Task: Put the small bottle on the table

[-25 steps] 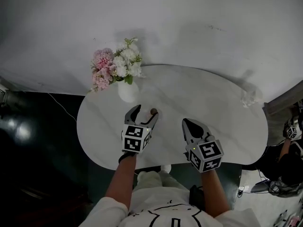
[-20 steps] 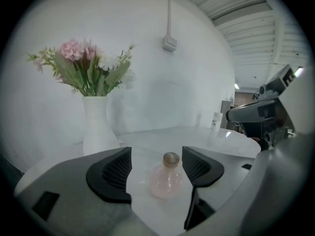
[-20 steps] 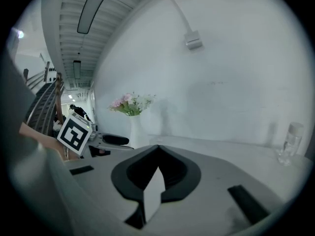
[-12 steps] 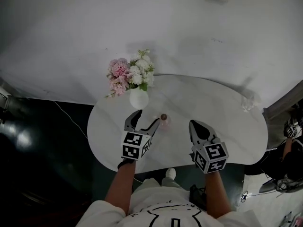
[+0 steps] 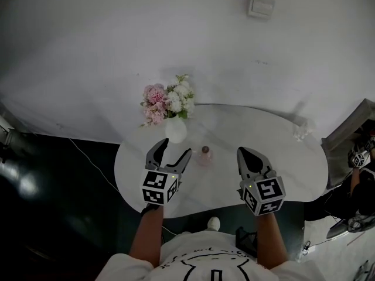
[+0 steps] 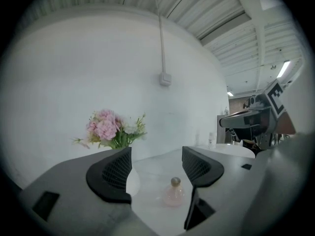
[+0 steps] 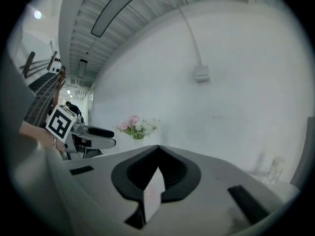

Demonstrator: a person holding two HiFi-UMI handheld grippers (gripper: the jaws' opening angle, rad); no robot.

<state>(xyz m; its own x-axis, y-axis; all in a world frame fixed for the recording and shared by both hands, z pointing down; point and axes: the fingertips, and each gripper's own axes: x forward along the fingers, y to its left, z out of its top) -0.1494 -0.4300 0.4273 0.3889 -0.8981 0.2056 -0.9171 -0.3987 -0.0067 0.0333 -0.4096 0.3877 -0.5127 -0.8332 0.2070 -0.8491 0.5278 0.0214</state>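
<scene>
Although both grippers are held over the near half of the white oval table (image 5: 281, 168), only the left gripper (image 5: 174, 148) has its jaws spread apart, with nothing between the pads, whereas the right gripper (image 5: 242, 153), well apart from it, has its jaws pressed together and empty. Just beyond the left gripper's right jaw tip, the small bottle (image 5: 205, 156), pale pink with a round stopper, stands upright on the tabletop, clear of both jaws. Farther back, a white vase (image 5: 176, 131) of pink and white flowers (image 5: 169, 100) stands near the table's far edge, before a white wall carrying a switch box (image 5: 261, 5).
</scene>
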